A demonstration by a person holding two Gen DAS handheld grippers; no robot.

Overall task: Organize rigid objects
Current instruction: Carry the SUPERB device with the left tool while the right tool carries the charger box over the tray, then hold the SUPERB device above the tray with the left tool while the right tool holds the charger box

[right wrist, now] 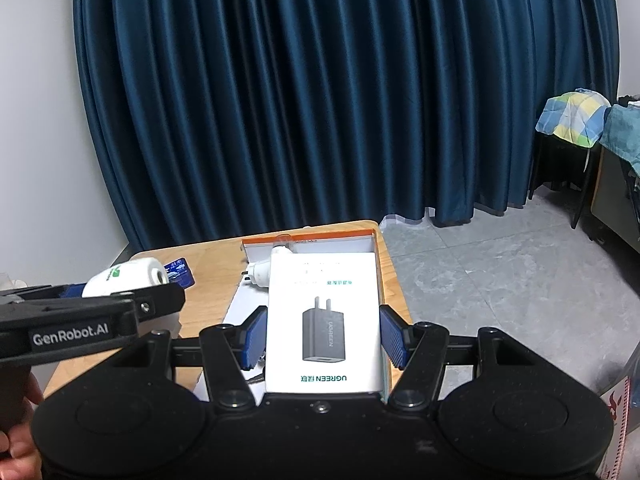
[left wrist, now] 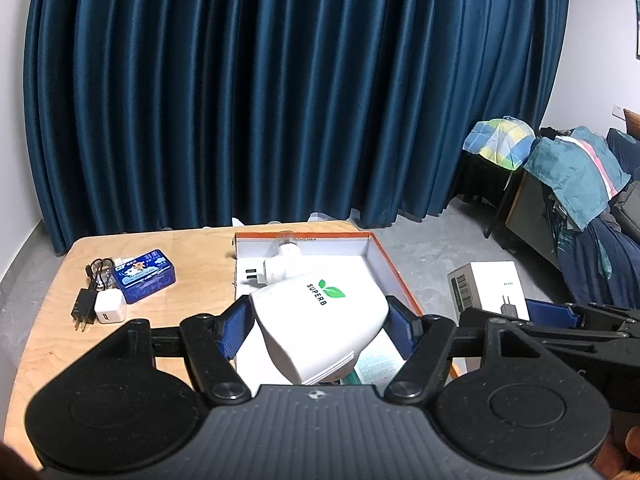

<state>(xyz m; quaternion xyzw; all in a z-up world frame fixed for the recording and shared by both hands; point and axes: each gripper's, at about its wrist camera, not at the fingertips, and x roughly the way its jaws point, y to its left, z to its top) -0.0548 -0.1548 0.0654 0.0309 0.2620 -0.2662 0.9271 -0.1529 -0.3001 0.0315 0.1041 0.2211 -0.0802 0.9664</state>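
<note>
My left gripper is shut on a white SUPERB device and holds it above the open orange-rimmed box. My right gripper is shut on a white UGREEN charger box and holds it over the same orange-rimmed box. A white plug adapter lies inside at the far end; it also shows in the right wrist view. The right gripper with the UGREEN box appears at the right of the left view. The left gripper with the SUPERB device appears at the left of the right view.
On the wooden table left of the box lie a blue tin, a white cube charger, a black plug and a coiled black cable. Blue curtains hang behind. Furniture with cloths stands at the right.
</note>
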